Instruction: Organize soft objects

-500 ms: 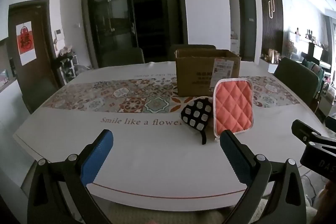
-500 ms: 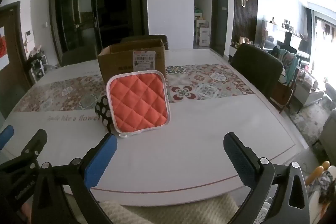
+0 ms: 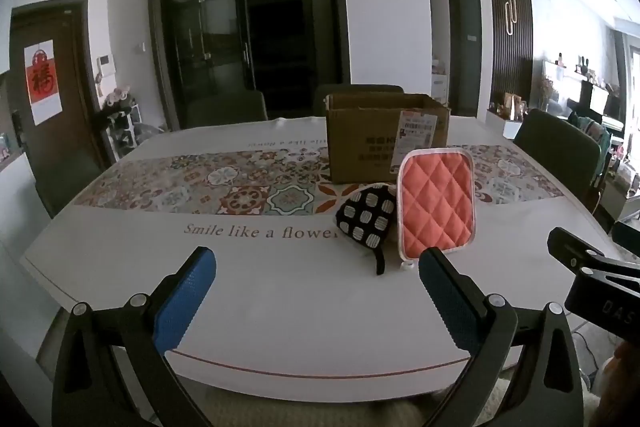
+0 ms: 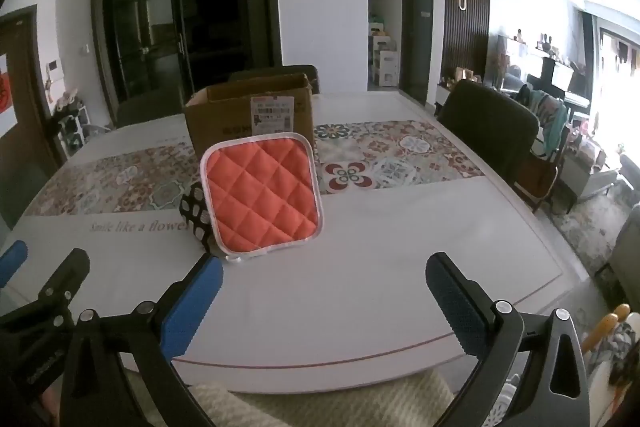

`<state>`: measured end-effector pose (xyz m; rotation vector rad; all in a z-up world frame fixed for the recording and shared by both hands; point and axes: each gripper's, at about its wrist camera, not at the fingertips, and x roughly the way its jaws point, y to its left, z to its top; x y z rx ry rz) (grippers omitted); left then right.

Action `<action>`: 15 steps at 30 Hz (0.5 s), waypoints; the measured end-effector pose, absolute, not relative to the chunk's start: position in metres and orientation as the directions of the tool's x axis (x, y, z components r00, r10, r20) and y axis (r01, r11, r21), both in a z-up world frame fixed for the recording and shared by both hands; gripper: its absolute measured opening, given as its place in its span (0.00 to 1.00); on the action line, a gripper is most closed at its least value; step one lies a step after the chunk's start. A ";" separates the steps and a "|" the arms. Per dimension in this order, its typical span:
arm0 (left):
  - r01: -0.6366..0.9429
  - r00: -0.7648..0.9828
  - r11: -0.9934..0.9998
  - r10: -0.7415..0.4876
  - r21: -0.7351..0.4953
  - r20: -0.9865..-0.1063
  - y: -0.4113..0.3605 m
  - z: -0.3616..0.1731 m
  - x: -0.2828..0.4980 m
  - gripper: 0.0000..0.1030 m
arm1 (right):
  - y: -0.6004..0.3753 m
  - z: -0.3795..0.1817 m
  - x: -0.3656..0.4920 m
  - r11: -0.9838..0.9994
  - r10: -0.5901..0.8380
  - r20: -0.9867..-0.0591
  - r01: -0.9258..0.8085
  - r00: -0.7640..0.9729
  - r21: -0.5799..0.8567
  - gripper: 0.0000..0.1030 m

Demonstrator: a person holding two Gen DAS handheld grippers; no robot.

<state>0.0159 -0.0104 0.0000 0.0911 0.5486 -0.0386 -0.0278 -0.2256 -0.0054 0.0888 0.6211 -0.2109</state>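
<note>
1. Where the white cloth with its band of patterned tiles covers it, the counter [image 3: 280, 291] carries everything, with dark chairs at its far and right sides.
2. An open cardboard box [image 3: 372, 135] stands on the tile band, a shipping label on its near face.
3. The orange quilted pot holder [image 4: 262, 191] leans upright just in front of the box.
4. A black pot holder with white checks [image 3: 366, 217] sits touching the orange one's left edge.
5. The left hand-held gripper [image 3: 316, 291] hovers near the counter's front edge, jaws spread wide, nothing between them.
6. The right hand-held gripper [image 4: 320, 299] likewise stands wide apart and empty.
</note>
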 end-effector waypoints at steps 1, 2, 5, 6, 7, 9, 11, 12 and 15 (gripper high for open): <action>0.063 0.859 0.996 -0.018 0.071 -0.512 -0.006 -0.003 0.008 1.00 | -0.226 -0.005 -0.028 0.975 -0.168 -0.586 0.222 0.793 0.021 1.00; 0.063 0.862 0.996 -0.019 0.069 -0.507 -0.003 -0.001 0.002 1.00 | -0.226 -0.005 -0.027 0.975 -0.167 -0.586 0.221 0.793 0.021 1.00; 0.062 0.863 0.996 -0.019 0.068 -0.505 -0.003 -0.001 0.002 1.00 | -0.227 -0.006 -0.027 0.975 -0.167 -0.587 0.221 0.793 0.021 1.00; 0.062 0.863 0.996 -0.019 0.067 -0.505 -0.003 -0.001 0.002 1.00 | -0.226 -0.006 -0.027 0.975 -0.168 -0.586 0.222 0.792 0.019 1.00; 0.063 0.861 0.996 -0.020 0.067 -0.508 -0.003 0.000 0.002 1.00 | -0.226 -0.006 -0.027 0.975 -0.167 -0.587 0.221 0.792 0.020 1.00; 0.061 0.862 0.996 -0.018 0.068 -0.507 -0.003 0.000 0.002 1.00 | -0.226 -0.006 -0.027 0.975 -0.167 -0.588 0.221 0.792 0.020 1.00; 0.063 0.862 0.996 -0.020 0.067 -0.506 -0.003 0.000 0.002 1.00 | -0.228 -0.007 -0.028 0.975 -0.168 -0.587 0.221 0.792 0.020 1.00; 0.062 0.862 0.996 -0.020 0.067 -0.506 -0.003 0.000 0.002 1.00 | -0.228 -0.006 -0.028 0.975 -0.167 -0.588 0.221 0.791 0.020 1.00; 0.062 0.863 0.996 -0.020 0.067 -0.504 -0.003 0.000 0.002 1.00 | -0.228 -0.006 -0.028 0.975 -0.167 -0.588 0.221 0.792 0.021 1.00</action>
